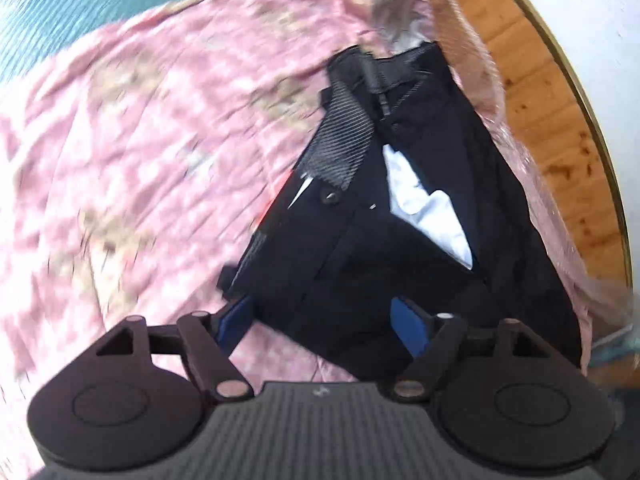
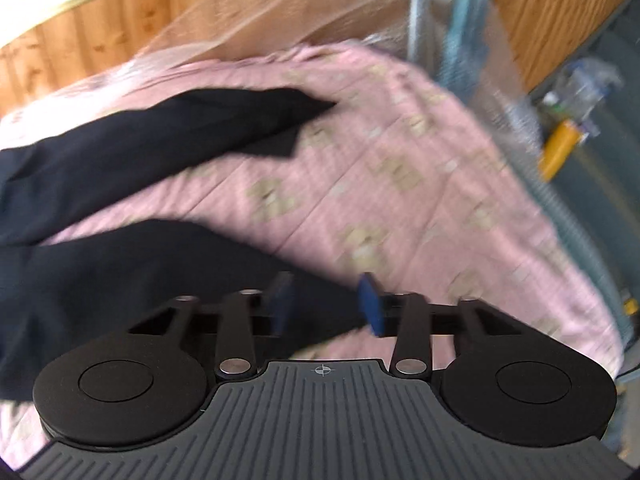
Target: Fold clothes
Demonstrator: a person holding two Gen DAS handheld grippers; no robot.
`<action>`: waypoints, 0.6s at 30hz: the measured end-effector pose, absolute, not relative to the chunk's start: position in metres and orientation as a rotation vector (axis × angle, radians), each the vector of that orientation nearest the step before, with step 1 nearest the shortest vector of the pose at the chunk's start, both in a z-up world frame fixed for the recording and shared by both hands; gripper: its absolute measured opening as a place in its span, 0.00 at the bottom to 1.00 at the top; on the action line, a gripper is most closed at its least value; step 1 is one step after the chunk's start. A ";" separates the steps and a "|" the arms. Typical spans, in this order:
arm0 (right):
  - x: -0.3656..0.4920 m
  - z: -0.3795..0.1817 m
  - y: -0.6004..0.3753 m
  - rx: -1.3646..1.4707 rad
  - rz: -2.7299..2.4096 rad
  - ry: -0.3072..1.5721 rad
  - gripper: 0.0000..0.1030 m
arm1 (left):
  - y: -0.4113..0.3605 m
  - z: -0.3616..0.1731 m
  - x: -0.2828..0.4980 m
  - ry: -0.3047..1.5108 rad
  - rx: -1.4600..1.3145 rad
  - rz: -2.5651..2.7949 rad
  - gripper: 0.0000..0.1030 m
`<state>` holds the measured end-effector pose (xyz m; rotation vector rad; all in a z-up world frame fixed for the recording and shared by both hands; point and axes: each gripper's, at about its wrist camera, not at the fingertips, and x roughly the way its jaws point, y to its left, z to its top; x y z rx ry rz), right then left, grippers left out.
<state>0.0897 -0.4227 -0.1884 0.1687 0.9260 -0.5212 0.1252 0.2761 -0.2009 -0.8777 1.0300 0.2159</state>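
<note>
Trousers (image 1: 360,216) lie lengthwise away from left gripper (image 1: 324,316), waistband far; right gripper (image 2: 326,304) over a leg. Both spread wide, gripping nothing.

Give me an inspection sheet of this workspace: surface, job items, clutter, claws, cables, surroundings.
Surface: pink patterned bedspread, wrinkled, covering the bed.
Job's things: dark trousers lying on the bedspread, waistband open with white pocket lining showing; the two legs spread apart in the right wrist view.
Clutter: clear plastic wrap at the bed's far edge; bottles and a yellow item on the floor, too blurred to identify.
Claws: left claw open, straddling the trousers' edge; right claw open over a trouser leg.
Cables: nothing seen.
Surroundings: wood panelling; teal cloth beyond the bedspread.
</note>
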 end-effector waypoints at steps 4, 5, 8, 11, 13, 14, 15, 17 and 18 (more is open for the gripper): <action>0.074 -0.209 -0.397 0.293 -0.479 0.964 0.49 | 0.273 -0.210 0.131 0.931 -0.929 0.261 0.85; 0.072 -0.215 -0.392 0.326 -0.472 0.967 0.50 | 0.271 -0.209 0.135 0.917 -0.926 0.267 0.72; 0.067 -0.227 -0.388 0.442 -0.476 0.947 0.51 | 0.272 -0.192 0.151 0.859 -0.872 0.229 0.08; 0.065 -0.237 -0.391 0.559 -0.486 0.908 0.51 | 0.289 -0.144 0.163 0.717 -0.865 0.184 0.08; 0.057 -0.236 -0.400 0.653 -0.496 0.851 0.52 | 0.306 -0.112 0.172 0.649 -0.858 0.160 0.08; 0.054 -0.236 -0.404 0.699 -0.501 0.822 0.52 | 0.314 -0.107 0.179 0.656 -0.847 0.158 0.08; 0.050 -0.235 -0.409 0.746 -0.505 0.792 0.56 | 0.321 -0.101 0.186 0.664 -0.835 0.156 0.08; 0.043 -0.241 -0.416 0.844 -0.508 0.751 0.56 | 0.337 -0.089 0.199 0.678 -0.812 0.152 0.08; 0.040 -0.246 -0.418 0.895 -0.506 0.738 0.56 | 0.345 -0.084 0.206 0.686 -0.801 0.150 0.08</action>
